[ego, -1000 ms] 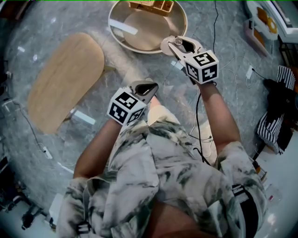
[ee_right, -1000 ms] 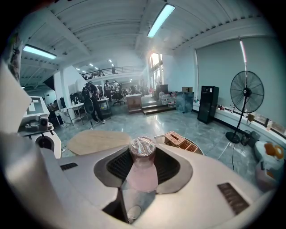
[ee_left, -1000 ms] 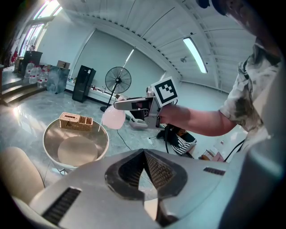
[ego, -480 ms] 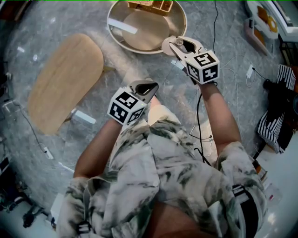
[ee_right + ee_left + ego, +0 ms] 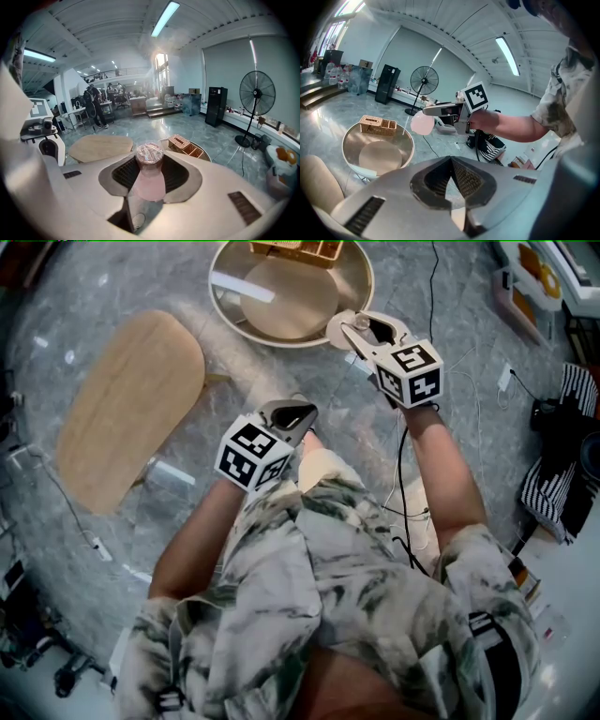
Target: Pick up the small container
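The small container (image 5: 149,174) is a pale pink, see-through cup with a crinkled film top. My right gripper (image 5: 150,161) is shut on it, one pad pressing each side. In the head view the container (image 5: 338,330) sticks out past the right gripper (image 5: 360,332), in the air beside the round table's rim. The left gripper view shows the container (image 5: 423,124) hanging from the right gripper (image 5: 427,112). My left gripper (image 5: 292,414) hangs lower, in front of the person's body. Its jaws meet at the tips with nothing between them (image 5: 451,161).
A round metal table (image 5: 366,282) holds a wicker organiser (image 5: 298,249) at its far side. An oval wooden table (image 5: 127,404) stands to the left. Cables run over the marble floor at the right. A standing fan (image 5: 257,93) and a black cabinet (image 5: 216,105) are farther off.
The head view has drifted a little, so the round table sits slightly higher in the picture. Both grippers hold their places and the container stays in the right one.
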`<state>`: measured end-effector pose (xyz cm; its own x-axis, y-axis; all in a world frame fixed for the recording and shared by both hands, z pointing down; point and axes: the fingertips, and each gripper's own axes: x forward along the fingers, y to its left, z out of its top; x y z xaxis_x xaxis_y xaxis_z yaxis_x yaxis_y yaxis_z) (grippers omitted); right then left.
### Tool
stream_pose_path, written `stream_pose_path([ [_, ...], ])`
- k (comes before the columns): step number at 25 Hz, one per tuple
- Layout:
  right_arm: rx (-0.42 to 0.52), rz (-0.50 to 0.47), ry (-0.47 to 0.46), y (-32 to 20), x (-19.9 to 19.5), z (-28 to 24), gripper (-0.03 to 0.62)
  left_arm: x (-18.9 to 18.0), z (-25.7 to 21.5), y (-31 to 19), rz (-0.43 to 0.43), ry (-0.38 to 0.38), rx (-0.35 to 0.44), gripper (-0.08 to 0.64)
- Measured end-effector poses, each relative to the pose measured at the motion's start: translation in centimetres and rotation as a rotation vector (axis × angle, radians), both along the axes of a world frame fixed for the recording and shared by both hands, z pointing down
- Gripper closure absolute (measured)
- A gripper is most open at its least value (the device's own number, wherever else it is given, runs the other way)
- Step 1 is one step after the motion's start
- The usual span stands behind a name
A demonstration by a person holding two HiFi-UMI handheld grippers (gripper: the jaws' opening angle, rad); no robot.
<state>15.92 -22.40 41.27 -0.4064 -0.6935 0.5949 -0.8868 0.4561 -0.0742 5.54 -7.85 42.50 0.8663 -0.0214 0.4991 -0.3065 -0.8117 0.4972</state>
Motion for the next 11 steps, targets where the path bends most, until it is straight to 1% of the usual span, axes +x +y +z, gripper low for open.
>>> stream_pose_path([
  [11, -0.018, 0.0, 0.007, -3.5, 3.0, 1.6, 0.437, 2.6, 1.0, -3.5, 0.003, -0.014, -0.016, 0.538],
])
